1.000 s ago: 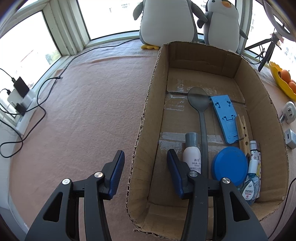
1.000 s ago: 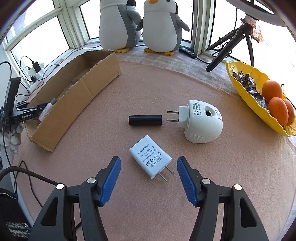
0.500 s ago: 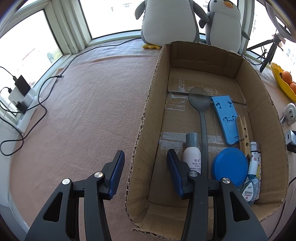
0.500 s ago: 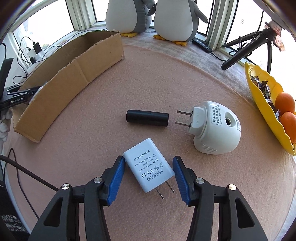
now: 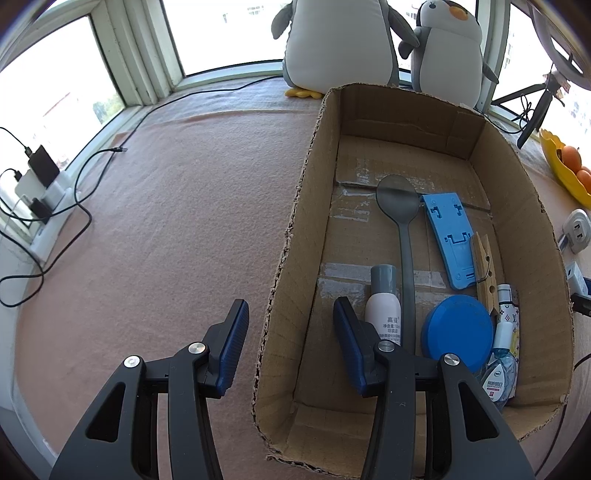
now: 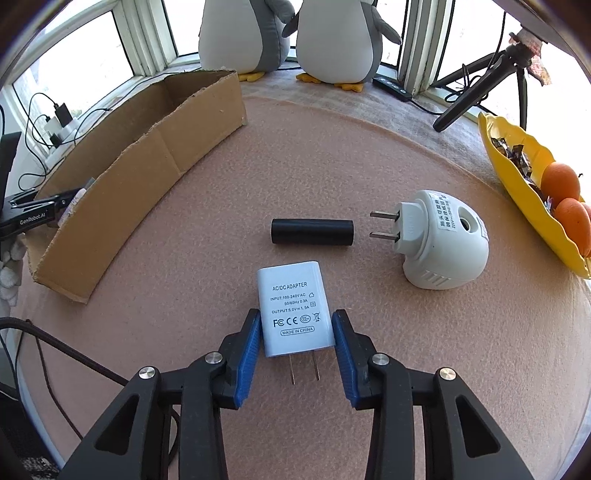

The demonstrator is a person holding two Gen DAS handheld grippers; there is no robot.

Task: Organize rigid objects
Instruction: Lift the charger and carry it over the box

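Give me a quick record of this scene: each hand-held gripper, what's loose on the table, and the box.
Right hand-held gripper: jaws closing, pads touching white adapter sides
Left hand-held gripper: open, straddling cardboard box wall
Loose on table: black cylinder, white plug-in unit
In box: spoon, blue lid, bottles, clothespin

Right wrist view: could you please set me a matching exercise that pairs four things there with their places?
Things:
1. black cylinder
2. oranges
3. cardboard box
4. penguin plushes

Places:
A. in the yellow dish
B. standing at the back
C. on the left of the mat
D. in front of the round white plug's prongs

Pairs: 1-D, 2-A, 3-C, 4-B
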